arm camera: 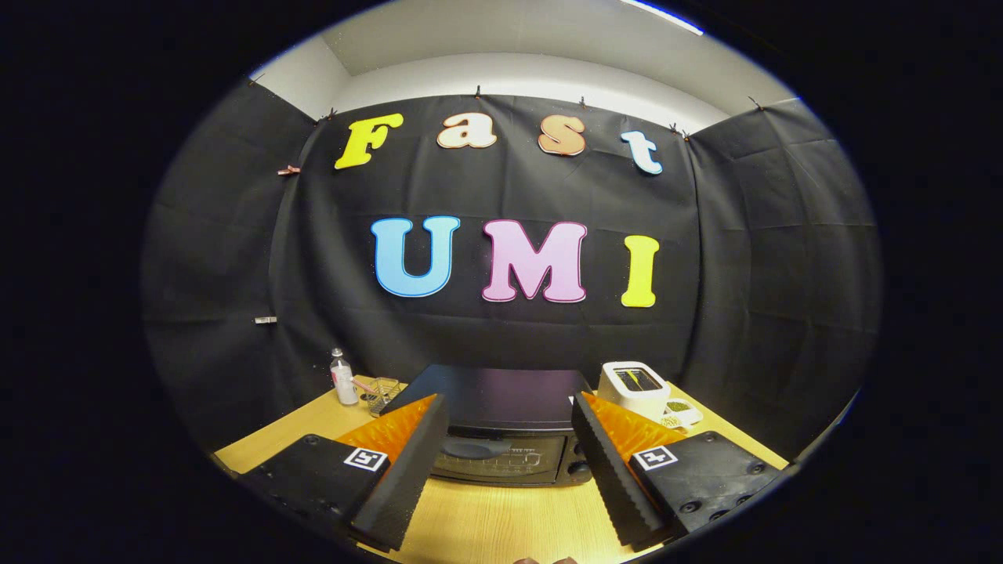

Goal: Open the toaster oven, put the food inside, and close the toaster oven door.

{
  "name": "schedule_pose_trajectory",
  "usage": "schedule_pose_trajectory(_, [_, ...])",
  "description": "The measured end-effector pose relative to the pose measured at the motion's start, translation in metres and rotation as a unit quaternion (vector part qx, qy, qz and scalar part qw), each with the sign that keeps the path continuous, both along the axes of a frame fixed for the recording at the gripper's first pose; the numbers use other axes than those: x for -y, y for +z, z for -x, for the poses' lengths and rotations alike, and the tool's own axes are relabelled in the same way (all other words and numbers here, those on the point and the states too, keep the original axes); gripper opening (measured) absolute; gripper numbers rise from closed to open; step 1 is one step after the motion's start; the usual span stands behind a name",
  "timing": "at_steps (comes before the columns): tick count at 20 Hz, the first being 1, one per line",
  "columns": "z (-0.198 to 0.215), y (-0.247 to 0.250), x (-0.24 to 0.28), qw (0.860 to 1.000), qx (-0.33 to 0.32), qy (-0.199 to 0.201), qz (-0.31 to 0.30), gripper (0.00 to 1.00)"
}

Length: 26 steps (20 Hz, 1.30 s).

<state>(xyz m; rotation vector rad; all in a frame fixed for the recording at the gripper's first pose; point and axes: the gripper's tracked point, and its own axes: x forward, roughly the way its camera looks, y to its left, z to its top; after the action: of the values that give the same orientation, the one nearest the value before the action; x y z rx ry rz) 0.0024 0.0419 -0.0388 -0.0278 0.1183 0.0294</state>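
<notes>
A black toaster oven [501,427] stands on the wooden table [501,517], straight ahead of my gripper [509,407]. Its glass door faces me and is closed, with the handle bar across the top of the door. My gripper is open, its two fingers spread wide to either side of the oven's front, a little short of it and above the table. Nothing is between the fingers. I cannot make out the food from here.
A white slot toaster [635,386] stands right of the oven, with a small white cup [678,409] beside it. Left of the oven are a small clear bottle [342,378] and a wire basket [382,393]. Black cloth walls close in the table.
</notes>
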Motion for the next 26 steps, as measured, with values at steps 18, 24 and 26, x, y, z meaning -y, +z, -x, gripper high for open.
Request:
schedule_pose_trajectory(18, [-0.091,-0.118,-0.036,0.99,-0.141,-0.005,-0.012,0.98])
schedule_pose_trajectory(24, [-0.104,-0.148,-0.036,0.984,-0.175,-0.019,-0.025,0.98])
schedule_pose_trajectory(26, [-0.106,-0.148,-0.038,0.985,-0.171,-0.014,-0.018,0.99])
